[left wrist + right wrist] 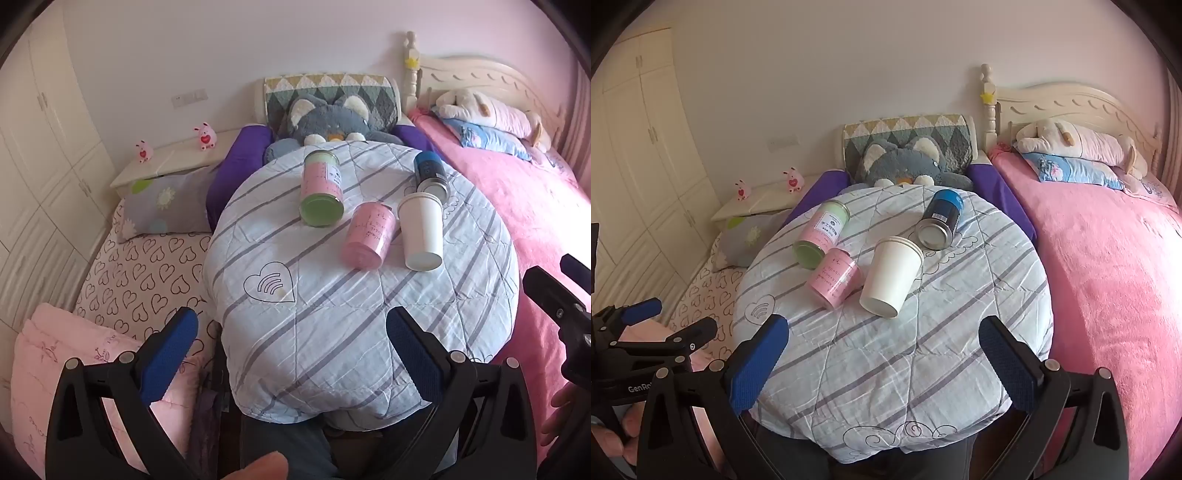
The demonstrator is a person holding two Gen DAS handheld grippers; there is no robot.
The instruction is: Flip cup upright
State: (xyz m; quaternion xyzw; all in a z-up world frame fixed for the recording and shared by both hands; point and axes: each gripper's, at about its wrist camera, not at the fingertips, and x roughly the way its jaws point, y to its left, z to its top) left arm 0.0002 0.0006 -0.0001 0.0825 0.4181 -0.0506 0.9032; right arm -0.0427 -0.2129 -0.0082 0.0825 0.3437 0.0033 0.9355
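Note:
A white paper cup (421, 230) (892, 275) lies on its side on a round table covered with a striped quilt (332, 325) (905, 369), its base toward me and its rim pointing away. My left gripper (291, 347) is open and empty, low over the near part of the table. My right gripper (884, 354) is open and empty, near the table's front, with the cup ahead of it. The right gripper also shows at the right edge of the left wrist view (557, 295).
A small pink cup (367, 234) (834, 282), a pink-and-green jar (321, 192) (820, 236) and a blue-and-silver can (430, 173) (940, 221) lie beside the white cup. A grey plush toy (905, 162) sits behind the table. A pink bed (1108, 277) stands right, a heart-print bed (140, 269) left.

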